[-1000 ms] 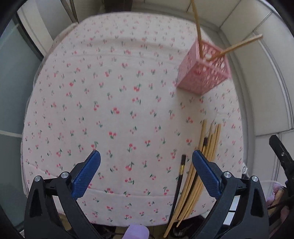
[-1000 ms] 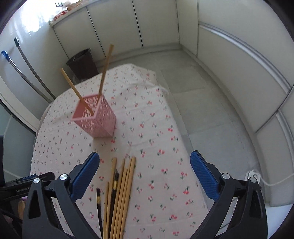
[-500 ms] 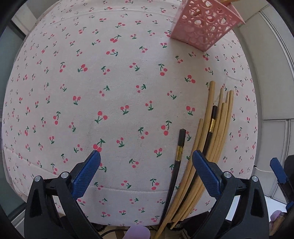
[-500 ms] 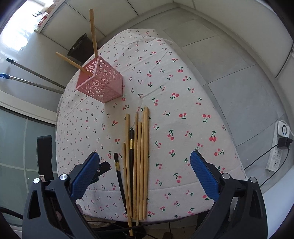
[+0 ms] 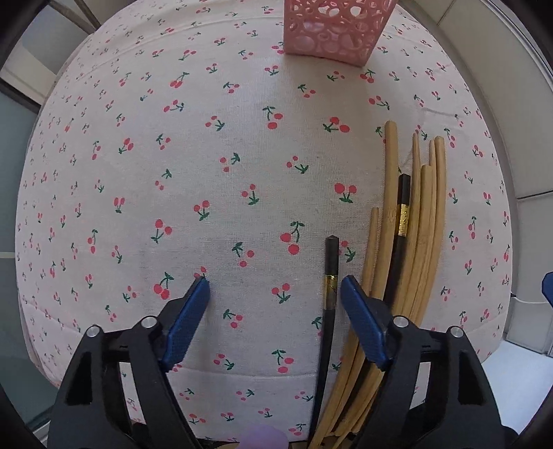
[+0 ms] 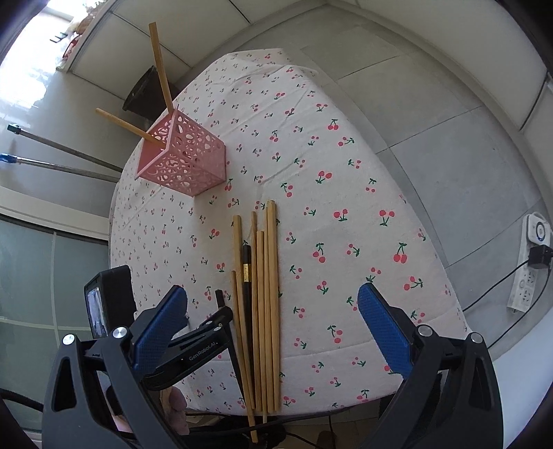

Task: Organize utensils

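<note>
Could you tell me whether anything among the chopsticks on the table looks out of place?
One black chopstick lies apart from the bundle, between the left gripper's open, closing jaws. Its dark mate sits inside the wooden ones.

The left gripper comes down over a black chopstick

The left gripper point(image 5: 274, 293) has dropped much closer to the cherry tablecloth point(image 5: 172, 155) than it was a second ago. It has also slid over toward the chopsticks. Its jaws have just been closing a bit, and the lone black chopstick point(image 5: 330, 276) now lies between them, just beside the right-hand pad point(image 5: 363, 324), with no squeeze yet. The pink basket point(image 5: 333, 27) has slipped to the top edge of its view. The right gripper point(image 6: 273, 311) has tipped down a little, so it now sees the whole row of wooden chopsticks point(image 6: 266, 293) and the left gripper beside them.
</note>
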The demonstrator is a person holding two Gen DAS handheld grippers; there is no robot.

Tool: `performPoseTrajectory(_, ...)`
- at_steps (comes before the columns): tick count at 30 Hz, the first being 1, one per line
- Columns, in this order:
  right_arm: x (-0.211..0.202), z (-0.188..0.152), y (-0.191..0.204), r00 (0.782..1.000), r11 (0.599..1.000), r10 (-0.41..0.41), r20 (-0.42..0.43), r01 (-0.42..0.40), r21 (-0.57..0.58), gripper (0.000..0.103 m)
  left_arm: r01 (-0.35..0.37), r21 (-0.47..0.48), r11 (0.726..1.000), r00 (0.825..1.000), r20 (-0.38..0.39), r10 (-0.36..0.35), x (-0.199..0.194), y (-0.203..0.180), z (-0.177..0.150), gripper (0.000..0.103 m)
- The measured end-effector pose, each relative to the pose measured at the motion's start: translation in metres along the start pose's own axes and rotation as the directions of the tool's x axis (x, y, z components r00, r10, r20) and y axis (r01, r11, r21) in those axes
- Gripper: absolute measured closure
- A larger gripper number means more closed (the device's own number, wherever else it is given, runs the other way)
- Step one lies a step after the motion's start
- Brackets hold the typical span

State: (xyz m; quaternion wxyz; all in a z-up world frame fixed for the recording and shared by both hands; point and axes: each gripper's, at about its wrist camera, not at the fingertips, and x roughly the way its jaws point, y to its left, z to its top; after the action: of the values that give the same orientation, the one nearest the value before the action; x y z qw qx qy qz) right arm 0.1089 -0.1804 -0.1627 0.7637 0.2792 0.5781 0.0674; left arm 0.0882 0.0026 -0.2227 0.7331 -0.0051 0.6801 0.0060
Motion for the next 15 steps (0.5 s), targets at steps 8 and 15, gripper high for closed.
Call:
performPoseTrajectory(8,0.014,-0.001,0.001,0.999,1.000,-0.010,-0.044,0.009,-0.006,0.007,-0.005,0.069,0.998,0.998,0.058,0.001,0.005,-0.049,-0.009,0.066)
performPoseTrajectory(15,0.033,-0.004,0.004,0.995,1.000,-0.018,-0.101,0.017,-0.016,0.007,0.050,0.053,0.997,0.997,0.051,-0.052,0.008,-0.043,-0.008,0.097)
